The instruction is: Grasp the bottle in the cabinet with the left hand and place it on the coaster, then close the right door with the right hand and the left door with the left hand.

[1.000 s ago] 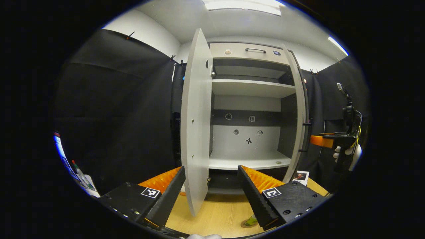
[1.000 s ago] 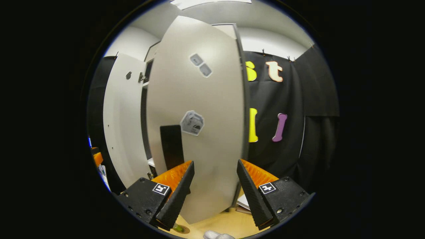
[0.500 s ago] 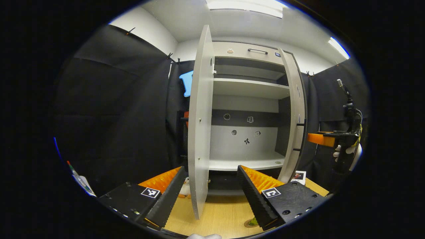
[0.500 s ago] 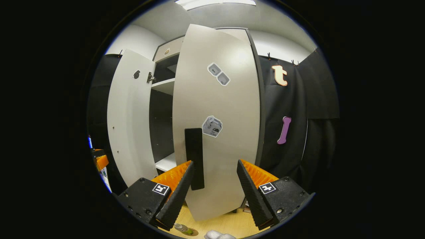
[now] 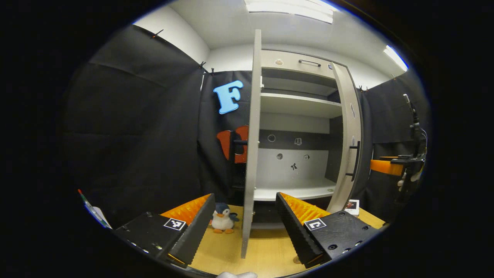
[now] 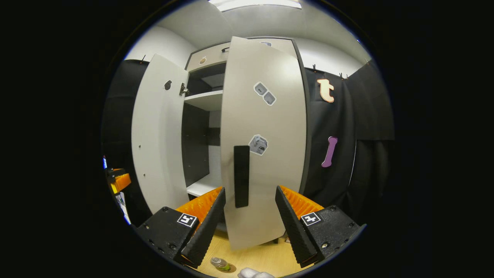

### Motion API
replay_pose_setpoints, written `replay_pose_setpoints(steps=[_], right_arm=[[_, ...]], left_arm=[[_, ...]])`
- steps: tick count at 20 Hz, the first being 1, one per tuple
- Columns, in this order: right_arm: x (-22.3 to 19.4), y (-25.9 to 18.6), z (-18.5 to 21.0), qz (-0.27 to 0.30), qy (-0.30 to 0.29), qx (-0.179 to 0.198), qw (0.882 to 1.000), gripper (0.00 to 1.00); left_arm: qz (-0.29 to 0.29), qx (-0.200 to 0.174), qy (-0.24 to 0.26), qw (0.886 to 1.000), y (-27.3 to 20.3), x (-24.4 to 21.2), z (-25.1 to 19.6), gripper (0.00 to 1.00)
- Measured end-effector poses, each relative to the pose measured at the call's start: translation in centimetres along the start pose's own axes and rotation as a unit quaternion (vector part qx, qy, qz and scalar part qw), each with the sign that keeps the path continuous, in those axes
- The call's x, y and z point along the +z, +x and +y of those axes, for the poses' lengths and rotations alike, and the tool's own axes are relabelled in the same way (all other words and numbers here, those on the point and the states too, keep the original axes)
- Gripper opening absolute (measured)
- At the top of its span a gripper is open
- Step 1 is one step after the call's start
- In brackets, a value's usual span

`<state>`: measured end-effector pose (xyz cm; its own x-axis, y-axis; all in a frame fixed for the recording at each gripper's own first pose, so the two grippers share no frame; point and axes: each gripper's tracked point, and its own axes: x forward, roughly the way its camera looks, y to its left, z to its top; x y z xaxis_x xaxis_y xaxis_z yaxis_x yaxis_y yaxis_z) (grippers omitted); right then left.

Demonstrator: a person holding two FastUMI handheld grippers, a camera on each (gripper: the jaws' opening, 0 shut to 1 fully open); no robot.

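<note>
The cabinet (image 5: 297, 116) stands at the far side of the table (image 5: 266, 251), its shelves bare. The left door (image 5: 251, 146) is seen edge-on, swung out toward the left hand-held gripper (image 5: 245, 227), whose fingers are wide apart and hold nothing. The right door (image 6: 262, 146) is partly closed; the right hand-held gripper (image 6: 247, 224) is also wide and empty in front of it. The bottle (image 6: 220, 263) stands on the coaster (image 6: 227, 268), near on the table. A toy penguin (image 5: 223, 223) sits left of the cabinet.

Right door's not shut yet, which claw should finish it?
Right. The right claw is open and faces the right door, close to its handle; the left claw straddles the left door's edge.
</note>
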<state>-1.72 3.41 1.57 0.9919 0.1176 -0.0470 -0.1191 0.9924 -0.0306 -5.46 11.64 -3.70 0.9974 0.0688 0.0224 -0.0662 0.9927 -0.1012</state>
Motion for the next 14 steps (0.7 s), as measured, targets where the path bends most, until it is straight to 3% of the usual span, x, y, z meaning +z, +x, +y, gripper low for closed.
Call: replay_pose_setpoints(steps=[2, 7, 14], right_arm=[[-0.8, -0.9, 0.7, 0.008, -0.003, 0.006, 1.0, 0.81], [-2.4, -2.8, 1.4, 0.039, -0.022, 0.011, 0.999, 0.81], [-3.8, -5.0, 0.5, 0.06, -0.032, -0.006, 0.998, 0.81]], left_arm=[[-0.005, 0.023, 0.006, 1.0, 0.6, 0.4, 2.6, 0.95], [-0.014, 0.07, 0.008, 0.997, 3.6, 1.1, 8.3, 0.95], [-0.023, 0.068, -0.004, 0.997, 8.8, 2.4, 10.2, 0.95]])
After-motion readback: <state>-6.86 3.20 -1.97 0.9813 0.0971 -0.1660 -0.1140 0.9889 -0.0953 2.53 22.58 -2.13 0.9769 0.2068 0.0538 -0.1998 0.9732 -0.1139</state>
